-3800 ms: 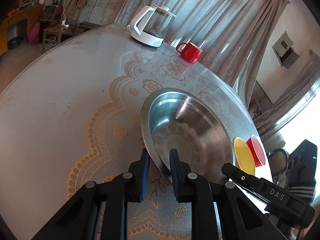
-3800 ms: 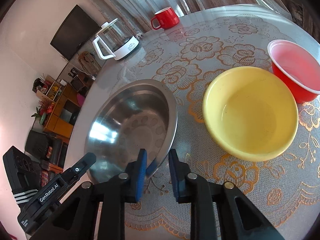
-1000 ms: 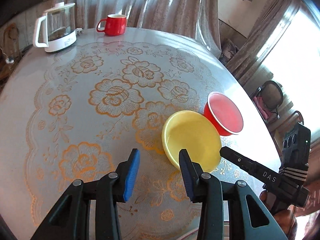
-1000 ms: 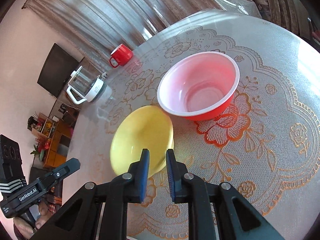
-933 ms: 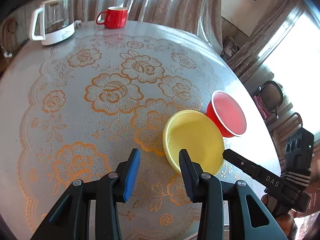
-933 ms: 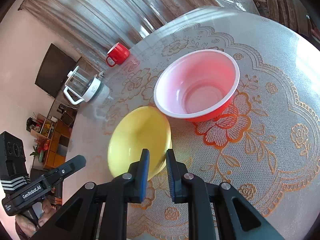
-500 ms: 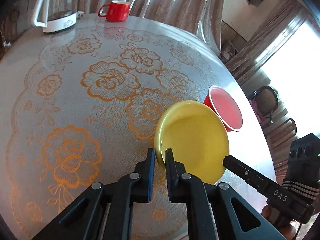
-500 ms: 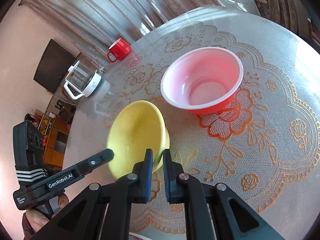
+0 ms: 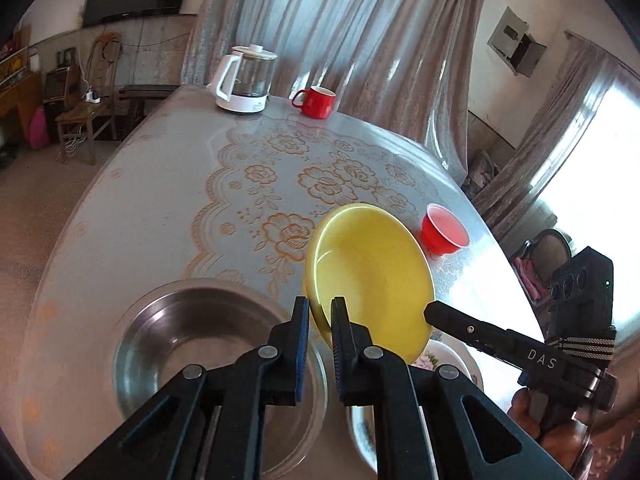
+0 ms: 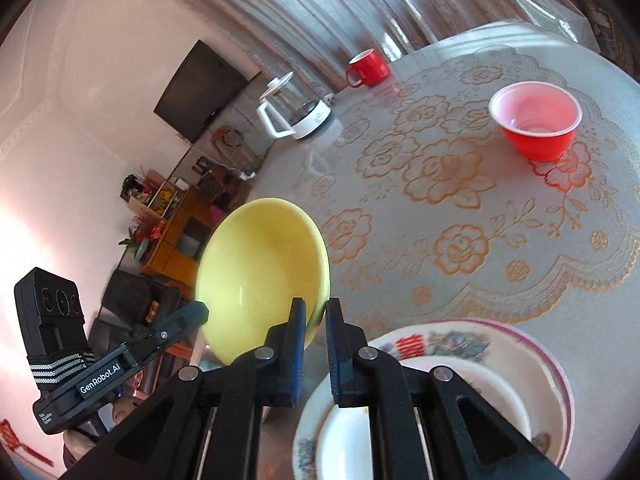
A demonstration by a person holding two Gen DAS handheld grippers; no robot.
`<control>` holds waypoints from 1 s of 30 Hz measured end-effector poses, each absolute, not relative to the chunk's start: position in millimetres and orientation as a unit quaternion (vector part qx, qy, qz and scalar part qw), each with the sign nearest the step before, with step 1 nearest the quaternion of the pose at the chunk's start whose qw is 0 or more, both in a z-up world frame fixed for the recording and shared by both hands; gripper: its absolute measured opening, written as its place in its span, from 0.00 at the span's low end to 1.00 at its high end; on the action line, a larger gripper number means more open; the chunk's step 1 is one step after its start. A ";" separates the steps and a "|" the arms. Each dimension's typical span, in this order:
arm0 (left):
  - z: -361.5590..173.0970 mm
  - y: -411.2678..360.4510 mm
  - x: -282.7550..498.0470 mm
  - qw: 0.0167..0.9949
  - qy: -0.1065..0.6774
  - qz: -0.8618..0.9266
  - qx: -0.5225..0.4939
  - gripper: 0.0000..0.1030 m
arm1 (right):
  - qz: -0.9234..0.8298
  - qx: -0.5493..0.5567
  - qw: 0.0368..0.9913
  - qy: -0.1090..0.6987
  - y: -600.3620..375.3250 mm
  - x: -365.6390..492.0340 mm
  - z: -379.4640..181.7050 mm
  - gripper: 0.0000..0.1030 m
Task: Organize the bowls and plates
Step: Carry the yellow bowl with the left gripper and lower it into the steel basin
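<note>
Both grippers hold one yellow bowl (image 9: 372, 272) up off the table. My left gripper (image 9: 319, 314) is shut on its near left rim. My right gripper (image 10: 316, 316) is shut on the opposite rim of the yellow bowl (image 10: 260, 272). In the left wrist view the right gripper's body (image 9: 520, 352) reaches in from the right. A steel bowl (image 9: 192, 356) sits on the table below and left of the yellow bowl. A stack of patterned plates (image 10: 460, 364) lies under the right gripper. A red bowl (image 10: 536, 120) stands further out on the table.
The round table (image 9: 152, 184) has a lace-pattern cover. A white kettle (image 9: 244, 80) and a red mug (image 9: 316, 102) stand at its far edge by the curtains. A hand (image 9: 560, 436) grips the right tool. Chairs and a cabinet stand beyond the table.
Both grippers closed on the yellow bowl's rim and lifted it, carrying it away from the red bowl toward the steel bowl and the plates, which have come into view.
</note>
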State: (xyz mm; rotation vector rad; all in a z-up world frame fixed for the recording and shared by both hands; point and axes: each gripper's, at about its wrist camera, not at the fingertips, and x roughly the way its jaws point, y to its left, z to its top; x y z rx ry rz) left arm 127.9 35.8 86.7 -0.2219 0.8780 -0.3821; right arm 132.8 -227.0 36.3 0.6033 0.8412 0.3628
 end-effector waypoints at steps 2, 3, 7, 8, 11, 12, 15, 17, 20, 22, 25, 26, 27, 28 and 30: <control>82.4 58.2 116.3 0.884 0.420 -0.169 -0.118 0.11 | 0.194 0.279 0.849 0.404 -205.1 127.6 36.7 0.09; 79.6 68.5 110.8 0.884 0.422 -0.160 -0.125 0.11 | 0.204 0.274 0.848 0.406 -194.7 124.6 36.5 0.09; 61.5 99.0 93.7 0.881 0.431 -0.132 -0.146 0.11 | 0.230 0.253 0.837 0.428 -157.7 119.3 29.7 0.09; 56.9 104.3 89.5 0.879 0.434 -0.127 -0.152 0.11 | 0.234 0.249 0.834 0.433 -149.3 119.8 27.1 0.09; 40.8 120.5 85.4 0.871 0.443 -0.116 -0.175 0.11 | 0.242 0.235 0.826 0.451 -129.4 122.1 18.3 0.09; 36.9 124.2 83.9 0.869 0.446 -0.115 -0.181 0.11 | 0.244 0.233 0.823 0.458 -125.1 122.7 14.7 0.09; 25.9 129.8 85.7 0.864 0.454 -0.110 -0.187 0.11 | 0.244 0.225 0.816 0.473 -113.3 123.4 3.7 0.09; 21.7 131.2 86.4 0.864 0.455 -0.108 -0.186 0.11 | 0.238 0.220 0.814 0.482 -108.7 124.7 -2.5 0.09; 18.9 130.5 88.6 0.867 0.455 -0.104 -0.175 0.11 | 0.232 0.211 0.814 0.488 -102.5 124.6 -7.5 0.09; 16.7 128.3 88.1 0.870 0.453 -0.102 -0.165 0.11 | 0.229 0.203 0.815 0.492 -99.7 126.5 -8.3 0.10; 10.2 127.1 88.9 0.868 0.459 -0.105 -0.156 0.12 | 0.219 0.174 0.825 0.492 -92.9 126.4 -8.3 0.10; 8.5 126.0 89.0 0.868 0.459 -0.105 -0.156 0.12 | 0.212 0.163 0.828 0.493 -91.1 126.1 -8.6 0.10; 7.2 124.5 89.7 0.870 0.457 -0.105 -0.152 0.12 | 0.206 0.152 0.833 0.491 -90.1 124.7 -7.2 0.10; 6.4 122.6 89.9 0.872 0.455 -0.102 -0.146 0.12 | 0.201 0.140 0.840 0.485 -88.7 122.9 -5.0 0.11; 5.4 119.7 89.8 0.874 0.453 -0.100 -0.140 0.12 | 0.193 0.114 0.850 0.477 -85.2 120.6 -1.8 0.12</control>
